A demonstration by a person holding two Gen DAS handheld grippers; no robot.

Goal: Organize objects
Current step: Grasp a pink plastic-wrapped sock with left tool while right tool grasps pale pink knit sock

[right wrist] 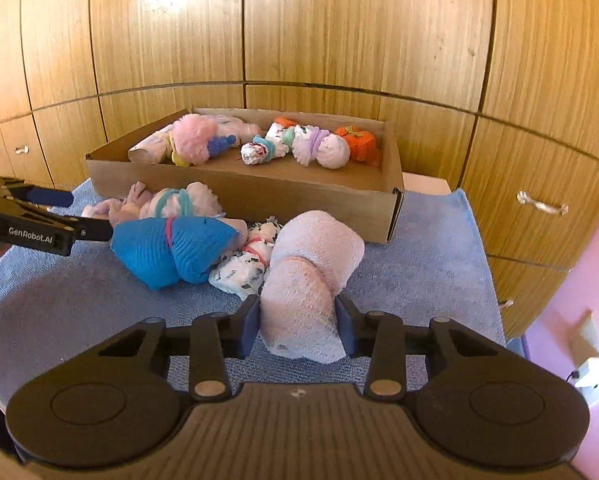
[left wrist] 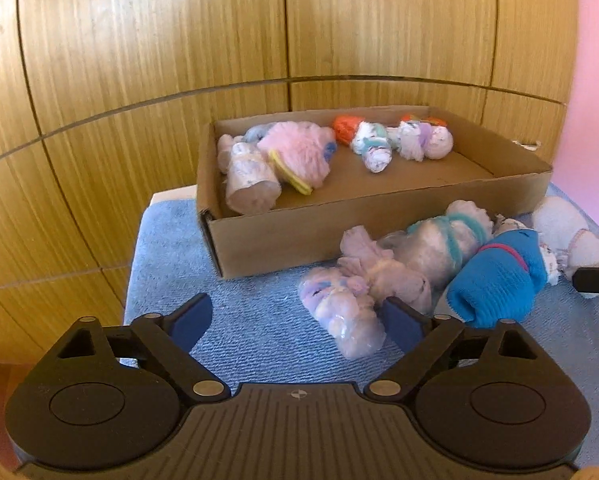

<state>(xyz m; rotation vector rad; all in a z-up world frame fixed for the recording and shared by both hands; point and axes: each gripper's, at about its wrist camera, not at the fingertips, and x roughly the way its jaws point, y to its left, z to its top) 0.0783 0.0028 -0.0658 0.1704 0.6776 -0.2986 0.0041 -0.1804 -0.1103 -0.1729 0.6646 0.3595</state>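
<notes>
1. Socks — rolled bundles, some in a cardboard box point(right wrist: 235, 204), some loose on a blue towel point(right wrist: 427, 248) in front of it.
2. Box: open-topped, at the far side of the towel, against wooden cabinet doors point(right wrist: 339, 32).
3. Box contents, left group: a fluffy pink roll point(left wrist: 299, 152) beside a pale roll point(left wrist: 249, 180), touching.
4. Box contents, right group: an orange roll point(right wrist: 359, 142), a white-and-teal roll point(right wrist: 265, 148) and a white-and-lilac roll point(right wrist: 323, 148), lying close together along the back wall.
5. Loose on the towel, just before the box's front wall: a blue roll point(right wrist: 175, 248), a white patterned roll point(right wrist: 243, 268) touching it, a teal-banded roll point(right wrist: 179, 200) behind them, and pale lilac rolls point(left wrist: 343, 308) at the left end of the heap.
6. Pale pink roll point(right wrist: 303, 284) — the largest, at the right end of the heap, touching the patterned roll.
7. Right gripper point(right wrist: 297, 326): low over the towel, its jaws clenched on the near end of the pale pink roll, both pads pressed into the cloth.
8. Left gripper point(left wrist: 299, 320): released, jaws spread wide — nothing between them; its right finger sits just beside the nearest lilac roll, near the blue roll.
9. In the right wrist view the left gripper shows at the left edge, beside the blue roll.
10. Pink wall point(right wrist: 579, 300) to the right of the cabinets.
</notes>
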